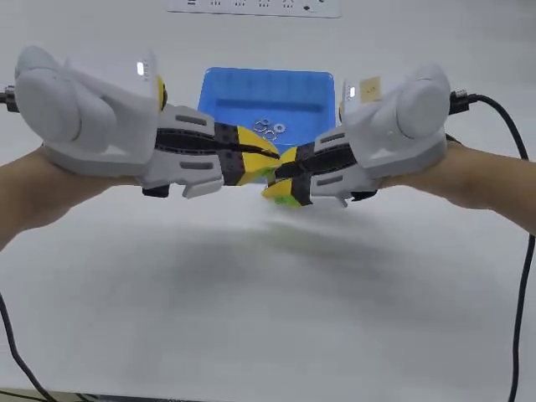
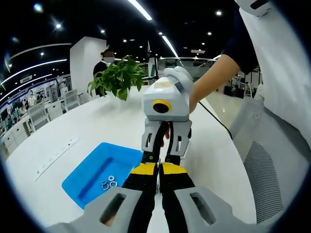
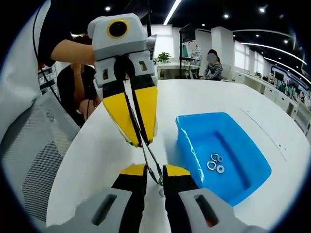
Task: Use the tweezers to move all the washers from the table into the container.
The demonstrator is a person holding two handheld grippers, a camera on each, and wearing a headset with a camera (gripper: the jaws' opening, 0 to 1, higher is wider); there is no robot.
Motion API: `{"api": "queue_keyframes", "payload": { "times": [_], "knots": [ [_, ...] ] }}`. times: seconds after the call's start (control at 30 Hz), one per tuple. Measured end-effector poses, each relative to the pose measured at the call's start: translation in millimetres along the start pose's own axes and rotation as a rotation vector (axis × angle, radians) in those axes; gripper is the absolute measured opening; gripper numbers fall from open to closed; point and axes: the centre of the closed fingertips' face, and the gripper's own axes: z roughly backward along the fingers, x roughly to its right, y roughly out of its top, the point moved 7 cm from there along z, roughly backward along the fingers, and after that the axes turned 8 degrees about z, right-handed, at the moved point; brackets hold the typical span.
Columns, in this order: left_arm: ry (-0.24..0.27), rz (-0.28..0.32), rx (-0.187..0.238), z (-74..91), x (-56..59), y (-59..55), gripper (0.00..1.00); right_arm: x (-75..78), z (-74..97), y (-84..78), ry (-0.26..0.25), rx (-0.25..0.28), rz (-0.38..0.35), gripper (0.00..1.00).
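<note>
Centrally, the thin metal tweezers (image 3: 148, 155) are held in the air between the two grippers, off the surface and just beside the near wall of the blue container (image 3: 243, 187). In the right gripper view their upper part is seen clamped between the closed yellow jaws of the left gripper (image 2: 159, 171), while their lower end reaches down into the narrow gap between the yellow-tipped jaws of the right gripper (image 3: 155, 171). Whether that end is pressed by the right gripper or merely enclosed cannot be told. Three washers (image 3: 215, 163) are seen lying close together on the floor of the container, towards its near side. In the head view the two grippers are pointed at each other, tip to tip, in front of the container, each held in a hand with the forearms coming in from either side. The white surface (image 1: 268, 285) carries the container, and a white power strip (image 1: 251, 7) is found at its far edge. Black cables (image 1: 512, 142) are seen trailing from the grippers. In the left gripper view a leafy green plant (image 2: 119, 75) is visible beyond the surface, and a grey mesh chair (image 2: 272, 165) is seen beside the person.
</note>
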Motion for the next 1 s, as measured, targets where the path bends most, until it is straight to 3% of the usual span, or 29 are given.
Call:
{"api": "queue_keyframes", "payload": {
  "times": [0.57,0.73,0.93,1.0],
  "knots": [
    [0.004,-0.023,-0.035,-0.4,9.4,-2.1,0.06,-6.2,-2.1,0.9,-0.010,-0.033,0.088,0.10],
    [0.036,-0.027,-0.029,1.1,8.4,0.5,0.07,-8.1,-2.9,2.5,-0.015,-0.022,0.069,0.09],
    [0.045,-0.017,-0.018,5.8,10.3,2.8,0.15,-7.4,1.6,8.6,-0.029,0.002,0.040,0.09],
    [0.058,-0.017,0.003,9.3,11.4,4.5,0.18,-6.9,4.0,10.5,-0.034,0.007,0.029,0.09]
  ]
}}
